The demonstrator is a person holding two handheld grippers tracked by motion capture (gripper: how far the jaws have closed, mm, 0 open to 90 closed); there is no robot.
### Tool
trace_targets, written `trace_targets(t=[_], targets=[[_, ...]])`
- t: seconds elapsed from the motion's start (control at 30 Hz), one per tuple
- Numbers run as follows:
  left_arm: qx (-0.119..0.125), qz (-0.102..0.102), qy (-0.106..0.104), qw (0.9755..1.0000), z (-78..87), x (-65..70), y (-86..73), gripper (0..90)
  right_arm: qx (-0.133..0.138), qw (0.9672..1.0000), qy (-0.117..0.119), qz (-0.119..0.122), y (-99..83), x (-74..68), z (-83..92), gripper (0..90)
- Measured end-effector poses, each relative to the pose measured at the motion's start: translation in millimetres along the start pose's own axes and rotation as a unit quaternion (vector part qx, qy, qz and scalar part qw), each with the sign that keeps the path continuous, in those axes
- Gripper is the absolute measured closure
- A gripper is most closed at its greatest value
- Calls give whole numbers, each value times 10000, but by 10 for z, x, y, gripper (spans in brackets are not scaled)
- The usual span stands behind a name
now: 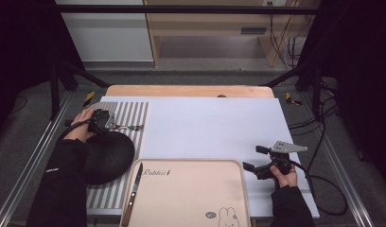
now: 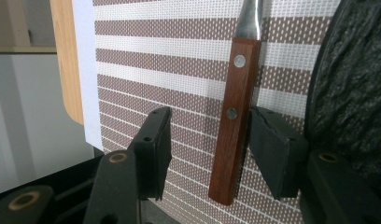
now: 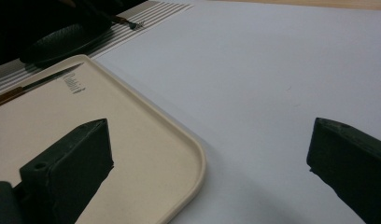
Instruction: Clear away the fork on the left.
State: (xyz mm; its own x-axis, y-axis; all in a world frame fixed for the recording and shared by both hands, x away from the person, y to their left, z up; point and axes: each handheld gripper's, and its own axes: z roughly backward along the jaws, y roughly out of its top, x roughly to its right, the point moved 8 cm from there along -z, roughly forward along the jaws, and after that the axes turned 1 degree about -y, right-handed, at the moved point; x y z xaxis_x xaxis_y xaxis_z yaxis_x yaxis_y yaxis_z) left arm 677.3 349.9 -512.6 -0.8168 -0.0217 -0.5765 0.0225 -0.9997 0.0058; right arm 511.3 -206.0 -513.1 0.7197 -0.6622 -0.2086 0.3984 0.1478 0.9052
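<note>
A fork [image 1: 132, 127] with a brown wooden handle [image 2: 235, 116] lies on the striped placemat [image 1: 134, 111] at the table's far left. My left gripper [image 1: 115, 125] is open around that handle. In the left gripper view the handle sits between the jaws of the left gripper [image 2: 208, 128], close against the right-hand one. A black plate [image 1: 106, 156] rests on the mat just beside it. My right gripper [image 1: 255, 158] is open and holds nothing, over the white table cover [image 1: 214, 123] by the right edge of the beige tray [image 1: 191, 194].
A knife [image 1: 133, 191] with a wooden handle lies along the tray's left side. In the right gripper view the tray's rounded corner [image 3: 193, 154] lies between the open jaws of the right gripper [image 3: 211, 135], with the plate [image 3: 62, 39] and fork tines [image 3: 132, 24] far off.
</note>
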Motion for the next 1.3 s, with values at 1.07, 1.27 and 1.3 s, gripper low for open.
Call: trace_targets(t=[1.07,1.27,1.3], targets=[[201,-574,-124,9981,-90,78,230,710,-9,10000,8,-13,-5,-4,-7,4],[157,-617,-112,9979,-98,87,243,756,-12,10000,6,-9,-5,-3,-6,4],[161,-606,-110,9980,-97,88,242,758,-12,10000,4,-12,-5,-2,-6,4]])
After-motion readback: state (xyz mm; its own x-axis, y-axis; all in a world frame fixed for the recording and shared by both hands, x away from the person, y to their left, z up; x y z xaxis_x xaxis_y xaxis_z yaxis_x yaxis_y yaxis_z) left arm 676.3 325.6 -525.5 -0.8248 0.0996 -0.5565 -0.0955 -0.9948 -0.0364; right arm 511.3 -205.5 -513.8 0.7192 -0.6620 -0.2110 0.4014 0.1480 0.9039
